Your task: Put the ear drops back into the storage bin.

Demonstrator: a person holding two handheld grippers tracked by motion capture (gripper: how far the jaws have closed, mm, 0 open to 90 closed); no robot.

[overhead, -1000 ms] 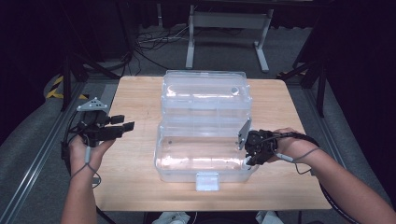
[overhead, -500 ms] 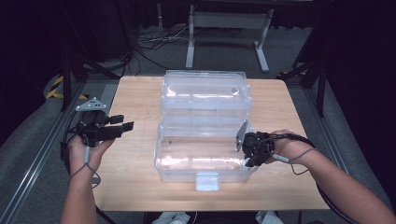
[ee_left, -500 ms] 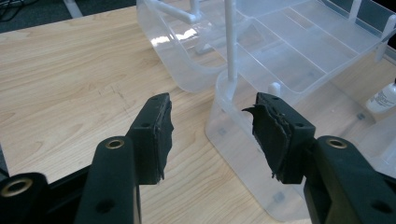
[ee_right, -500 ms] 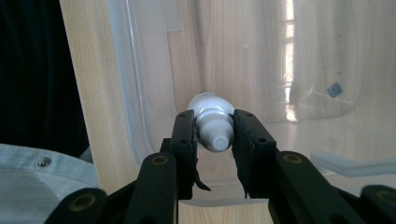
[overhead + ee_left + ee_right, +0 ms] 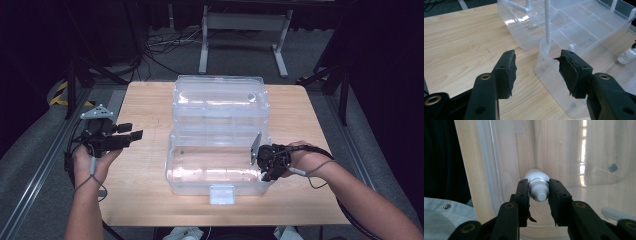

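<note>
A clear plastic case stands open in the middle of the wooden table, its divided tray raised behind the lower tub. My right gripper reaches into the tub's right end, shut on a small white bottle that it grips at the cap end. The bottle also appears through the tub's wall in the left gripper view. My left gripper hovers open over the table to the left of the case, nothing between its jaws, which face the tub's corner.
A white latch sticks out at the tub's front edge. Bare tabletop lies to the left of the case and in front of it. Beyond the table, metal stand legs and cables rest on the floor. A light-blue sleeve shows beside the right gripper.
My right gripper has shifted slightly left and down, further into the tub, still holding the bottle. The left gripper has stayed in place and open.
</note>
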